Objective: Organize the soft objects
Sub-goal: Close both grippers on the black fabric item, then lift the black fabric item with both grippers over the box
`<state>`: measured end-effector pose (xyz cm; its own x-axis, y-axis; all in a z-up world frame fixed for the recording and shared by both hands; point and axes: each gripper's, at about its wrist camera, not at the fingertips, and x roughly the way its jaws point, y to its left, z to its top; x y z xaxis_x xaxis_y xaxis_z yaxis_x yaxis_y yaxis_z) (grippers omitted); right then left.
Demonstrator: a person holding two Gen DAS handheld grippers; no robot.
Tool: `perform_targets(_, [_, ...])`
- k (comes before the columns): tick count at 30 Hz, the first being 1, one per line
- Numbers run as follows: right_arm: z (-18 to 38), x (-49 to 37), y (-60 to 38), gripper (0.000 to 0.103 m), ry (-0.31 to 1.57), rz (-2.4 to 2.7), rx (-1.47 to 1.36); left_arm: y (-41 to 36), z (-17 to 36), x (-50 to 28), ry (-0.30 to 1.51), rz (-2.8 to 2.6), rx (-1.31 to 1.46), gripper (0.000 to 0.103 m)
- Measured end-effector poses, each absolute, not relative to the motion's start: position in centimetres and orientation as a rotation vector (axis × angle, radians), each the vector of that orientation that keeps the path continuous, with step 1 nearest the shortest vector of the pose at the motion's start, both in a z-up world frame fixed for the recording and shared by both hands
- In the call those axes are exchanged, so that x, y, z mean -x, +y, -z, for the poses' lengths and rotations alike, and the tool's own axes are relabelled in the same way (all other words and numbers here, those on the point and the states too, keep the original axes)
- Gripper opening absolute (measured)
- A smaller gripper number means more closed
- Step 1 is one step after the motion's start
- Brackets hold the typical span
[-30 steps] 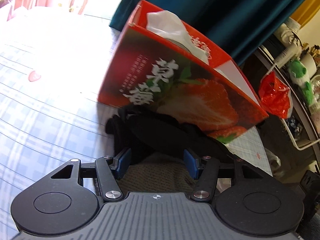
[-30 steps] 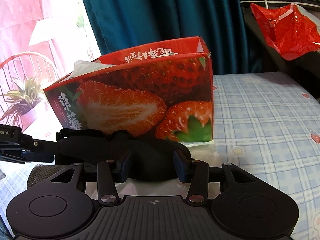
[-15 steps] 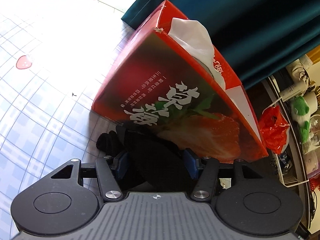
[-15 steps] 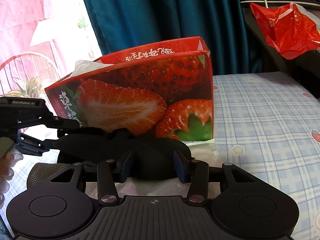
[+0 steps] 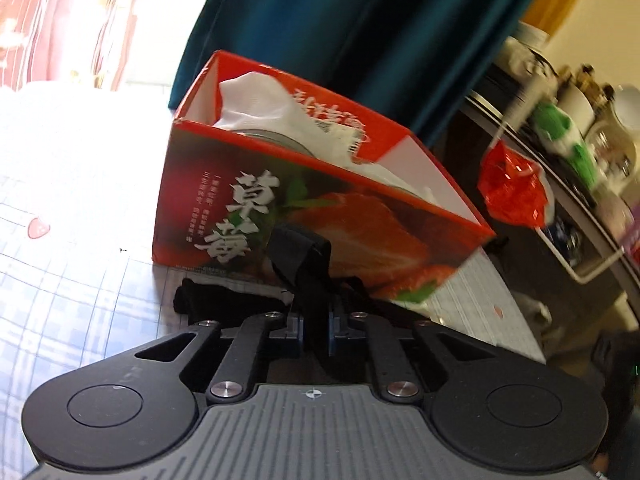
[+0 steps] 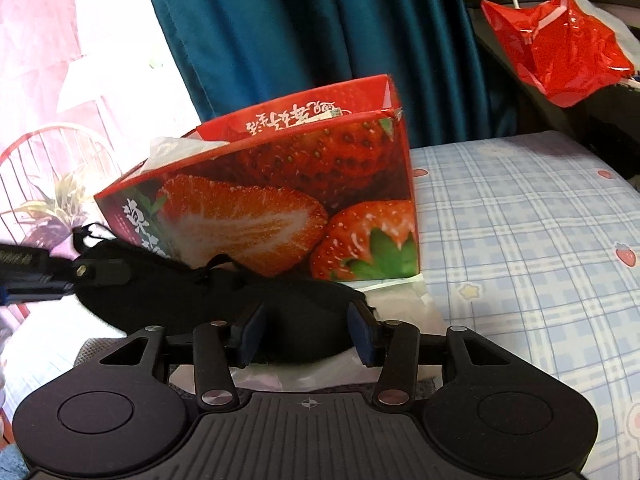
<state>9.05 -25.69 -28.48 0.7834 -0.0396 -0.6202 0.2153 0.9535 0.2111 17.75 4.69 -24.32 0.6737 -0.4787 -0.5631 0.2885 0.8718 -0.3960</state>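
Here the black eye mask [image 5: 308, 276] sits pinched between left fingers [image 5: 297, 330].

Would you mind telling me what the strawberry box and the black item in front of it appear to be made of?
The strawberry box looks like thin printed cardboard with a slightly glossy finish: crisp folded edges, plain white inside walls. The black item, likely a sleep mask, seems soft matte fabric; its strap bends limply where the left gripper pinches it. The right gripper stands open around it.

A teal curtain [image 6: 304, 40] is hung at 12 o'clock, bright window light [image 6: 100, 52] seen at 10, cluttered shelf [image 5: 568, 168] at 2.
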Motion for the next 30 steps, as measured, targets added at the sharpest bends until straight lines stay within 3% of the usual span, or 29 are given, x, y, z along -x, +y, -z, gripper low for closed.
perform_targets(21, [29.2, -11.6, -27.1, 0.059, 0.747, 0.102, -0.351, 7.2, 30.0, -16.8, 0.828, 0.414, 0.323, 0.011])
perform_targets(30, [28.4, -11.6, -26.0, 0.046, 0.729, 0.090, -0.349, 7.2, 30.1, -16.3, 0.813, 0.417, 0.320, 0.011])
